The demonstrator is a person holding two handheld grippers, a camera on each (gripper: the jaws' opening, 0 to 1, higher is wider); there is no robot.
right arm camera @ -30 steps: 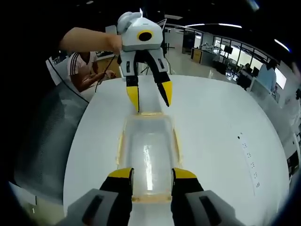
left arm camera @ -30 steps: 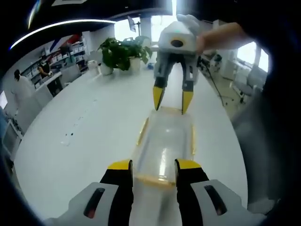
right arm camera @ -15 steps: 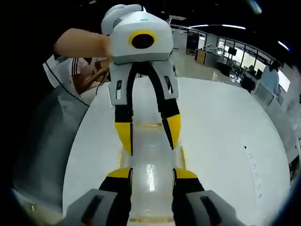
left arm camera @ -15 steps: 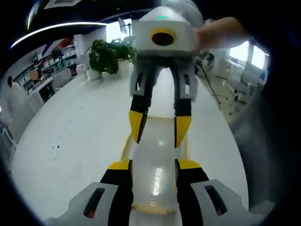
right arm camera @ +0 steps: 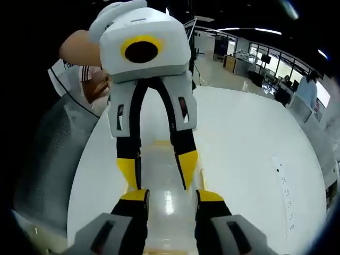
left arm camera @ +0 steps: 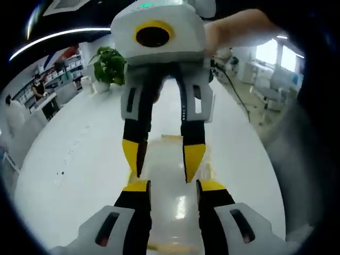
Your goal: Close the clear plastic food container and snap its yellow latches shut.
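The clear plastic container [left arm camera: 171,204] lies lengthwise on the white table [left arm camera: 79,159], its lid down, with a yellow latch [left arm camera: 171,138] at its far end. My left gripper [left arm camera: 174,187] is open, its jaws straddling the lid near the near end. The right gripper [left arm camera: 163,163] reaches in from the far end, open, its yellow fingertips [left arm camera: 194,159] just above the lid and almost meeting mine. In the right gripper view the container [right arm camera: 159,159] runs away from my right gripper [right arm camera: 172,196], and the left gripper [right arm camera: 158,171] hangs open over it. A hand holds each gripper.
A potted plant [left arm camera: 109,64] stands at the table's far end. A person in a striped top [right arm camera: 90,79] sits beyond the table, beside a grey mesh chair [right arm camera: 48,159]. Small dark marks [right arm camera: 284,186] dot the table to the right. Office desks and people fill the background.
The two grippers have drawn together along the container from its opposite ends, so each looms much larger in the other's view. Both stay open; the container has not moved.
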